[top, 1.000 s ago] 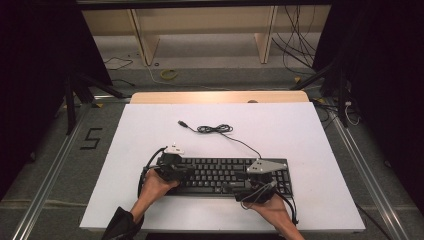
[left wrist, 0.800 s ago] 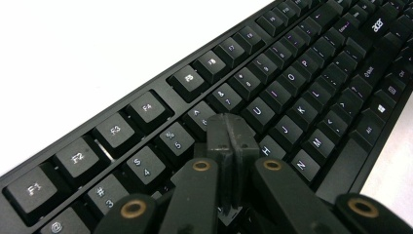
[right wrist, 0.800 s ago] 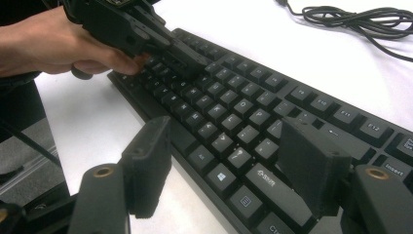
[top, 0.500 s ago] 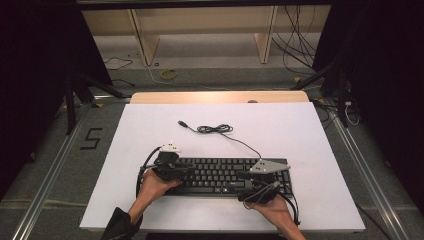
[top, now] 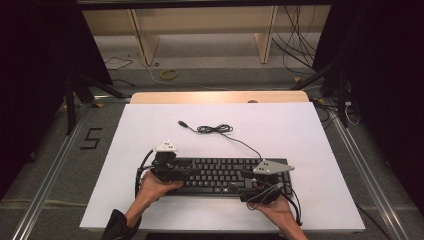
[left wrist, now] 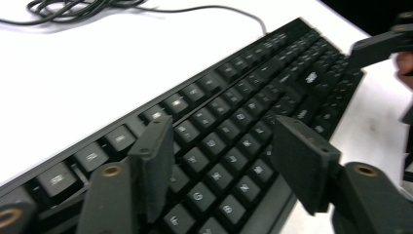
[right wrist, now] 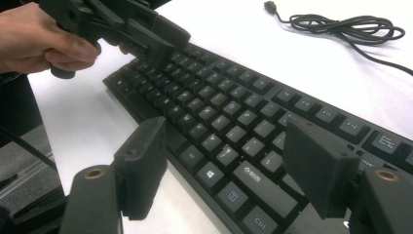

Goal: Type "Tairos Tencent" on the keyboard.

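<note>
**Spread over the keyboard ends, gripping nothing**

White table [top: 310, 135] across the middle of the high view, bare but for one job's worth of kit. Black keyboard [top: 220, 175] flat on it at lower centre, long side running left to right, near the table's bottom edge. Thin cable [top: 215, 129] leaving the keyboard's upper right corner, coiled loosely above it, ending in a plug [top: 181, 122] farther up and left, well apart from both claws.

Left gripper [left wrist: 229, 165] over the keyboard's left end, held in a hand [top: 155, 186] coming in from the bottom of the frame. Jaws just been opening, now standing wide. In the left gripper view, letter keys between and beneath the pads [left wrist: 155, 161], though whether a tip rests on a key cannot be told; no key pinched.

Right gripper [right wrist: 229, 168] over the right end, its grey plate at lower right in the high view. Jaws just been opening a little further, now spread about as wide as they go. In the right gripper view, the bottom row of keys and the near edge below the pads, nothing clamped.

Judged step: between grips, both claws freed and poised over the two ends, keyboard not yet taken hold of.

Next move likely calls for setting each pair of jaws astride a firm edge of the case rather than the keys, closing both evenly, and minding the trailing cable so as not to drag it
</note>
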Tool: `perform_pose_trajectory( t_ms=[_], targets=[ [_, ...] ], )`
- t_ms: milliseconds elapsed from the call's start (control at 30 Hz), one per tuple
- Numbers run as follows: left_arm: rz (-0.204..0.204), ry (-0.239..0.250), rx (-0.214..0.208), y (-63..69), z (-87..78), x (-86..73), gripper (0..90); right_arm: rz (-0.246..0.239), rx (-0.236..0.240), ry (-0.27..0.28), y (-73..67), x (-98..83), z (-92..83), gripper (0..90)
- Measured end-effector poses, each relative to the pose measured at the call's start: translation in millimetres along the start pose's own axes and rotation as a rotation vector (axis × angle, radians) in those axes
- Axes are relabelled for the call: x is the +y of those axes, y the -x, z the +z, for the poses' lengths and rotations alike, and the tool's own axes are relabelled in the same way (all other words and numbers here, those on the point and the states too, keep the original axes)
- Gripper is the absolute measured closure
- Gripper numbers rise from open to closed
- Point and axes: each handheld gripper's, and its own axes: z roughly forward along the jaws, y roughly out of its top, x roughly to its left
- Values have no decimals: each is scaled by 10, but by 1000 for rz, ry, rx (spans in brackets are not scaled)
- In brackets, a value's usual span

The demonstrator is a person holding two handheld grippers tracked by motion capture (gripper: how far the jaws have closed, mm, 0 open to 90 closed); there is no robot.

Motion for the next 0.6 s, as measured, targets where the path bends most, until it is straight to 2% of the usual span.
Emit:
perform_pose_trajectory(
  t_ms=[200, 300, 500, 600],
  targets=[
    [8, 53, -42, 45, -80, -15, 326, -2, -4, 17, 25, -21, -69, 332],
    [20, 73, -51, 58, -137, -48, 307, -6, -8, 25, 40, -38, -102, 329],
    [12, 113, -56, 58, -257, -133, 303, -10, -18, 33, 66, -78, -163, 328],
    [18, 115, -69, 51, -298, -173, 283, -8, -22, 34, 76, -100, -191, 328]
  ],
)
